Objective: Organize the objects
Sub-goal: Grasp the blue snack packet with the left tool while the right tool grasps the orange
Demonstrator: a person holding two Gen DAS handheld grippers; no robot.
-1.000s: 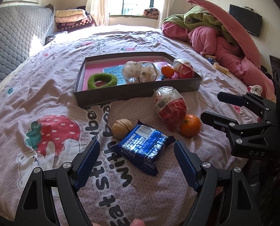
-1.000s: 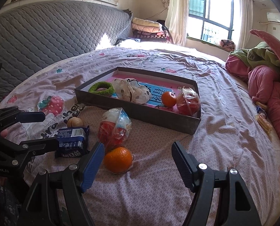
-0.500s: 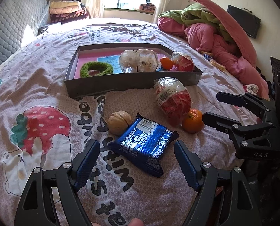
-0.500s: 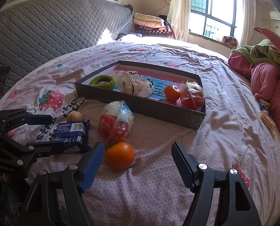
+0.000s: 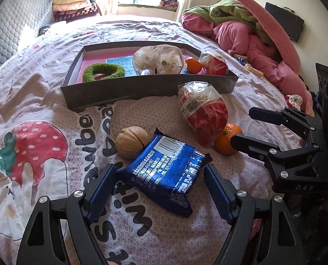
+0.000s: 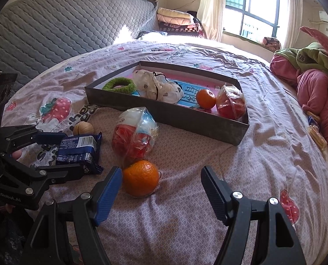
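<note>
Left wrist view has my left tool (image 5: 158,182) spread wide around the blue snack packet (image 5: 167,172) lying on the bed (image 5: 42,114) — fingers on either side, not clamped. A walnut (image 5: 132,142) sits just beside it. Over on the right wrist view, my right tool (image 6: 161,184) is wide apart too, the loose orange (image 6: 141,177) right by its left finger. Gray tray (image 6: 199,121) further back already holds a green ring, an orange and bagged stuff.
</note>
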